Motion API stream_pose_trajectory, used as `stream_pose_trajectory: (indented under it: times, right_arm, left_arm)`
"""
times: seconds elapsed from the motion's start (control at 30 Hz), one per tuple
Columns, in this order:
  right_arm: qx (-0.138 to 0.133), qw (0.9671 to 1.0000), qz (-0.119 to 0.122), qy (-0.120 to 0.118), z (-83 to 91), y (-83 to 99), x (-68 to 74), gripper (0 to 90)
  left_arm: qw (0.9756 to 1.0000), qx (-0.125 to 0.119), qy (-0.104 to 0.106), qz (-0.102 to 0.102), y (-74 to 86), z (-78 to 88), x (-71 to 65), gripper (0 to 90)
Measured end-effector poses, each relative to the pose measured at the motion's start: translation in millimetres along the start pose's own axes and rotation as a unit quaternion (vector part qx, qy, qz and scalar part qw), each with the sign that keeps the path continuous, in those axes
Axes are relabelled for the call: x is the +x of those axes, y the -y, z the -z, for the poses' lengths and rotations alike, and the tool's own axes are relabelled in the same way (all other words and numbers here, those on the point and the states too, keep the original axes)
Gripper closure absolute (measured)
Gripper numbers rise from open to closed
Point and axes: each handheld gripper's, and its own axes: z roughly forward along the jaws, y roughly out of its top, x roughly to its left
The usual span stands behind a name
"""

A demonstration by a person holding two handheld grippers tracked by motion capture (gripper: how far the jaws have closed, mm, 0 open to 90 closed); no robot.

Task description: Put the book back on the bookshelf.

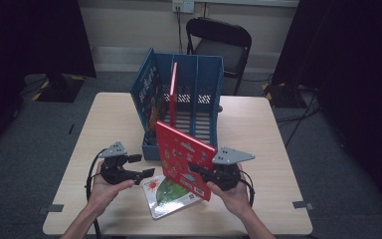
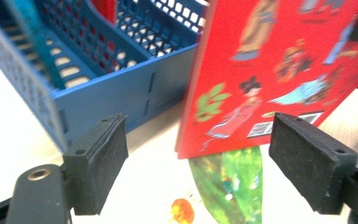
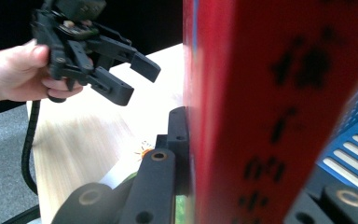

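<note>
Red picture book, pinched by my right tongs, stands tilted before the blue file rack. Stiff, light, glossy-slick boards; I'd grip near the spine. Left tongs spread, empty.

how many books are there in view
4: red book held upright in the right gripper; one flat on the table; one red inside the blue rack; one leaning against the rack's left side. More may be hidden.

Red book: code square, blurred dark characters; nothing legible.
</note>
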Motion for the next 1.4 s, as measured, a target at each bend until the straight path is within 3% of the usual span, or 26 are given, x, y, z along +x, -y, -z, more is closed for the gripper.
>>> stream_pose_trajectory:
  times: [0.1,0.2,0.37,0.63,0.8,1.4]
  right_arm:
    - [-0.001,1.0,-0.003,-0.004,1.6,-3.1,1.1,80.5]
    - [0.001,1.0,-0.001,-0.004,3.3,-5.0,2.4,80.5]
    - [0.001,1.0,-0.001,-0.005,4.6,-8.0,1.2,80.6]
    - [-0.007,1.0,-0.004,0.0,11.7,-14.3,-0.2,80.5]
    - [-0.013,0.9999,-0.004,0.005,17.6,-17.8,-1.9,80.6]
    - [-0.035,0.9989,0.003,0.031,39.4,-36.4,-10.9,80.6]
  left_arm:
    - [0.9997,0.005,-0.025,0.001,2.2,1.3,7.0,18.5]
    - [0.9993,0.004,-0.038,0.003,3.7,2.2,11.3,18.4]
    - [0.9991,0.008,-0.041,0.008,5.9,0.5,14.5,18.0]
    - [0.9974,0.024,-0.067,0.011,12.6,0.4,26.5,18.9]
    - [0.9957,0.018,-0.089,0.015,13.5,3.4,30.9,19.1]
    - [0.9953,0.014,-0.092,0.029,13.4,5.8,33.9,19.3]
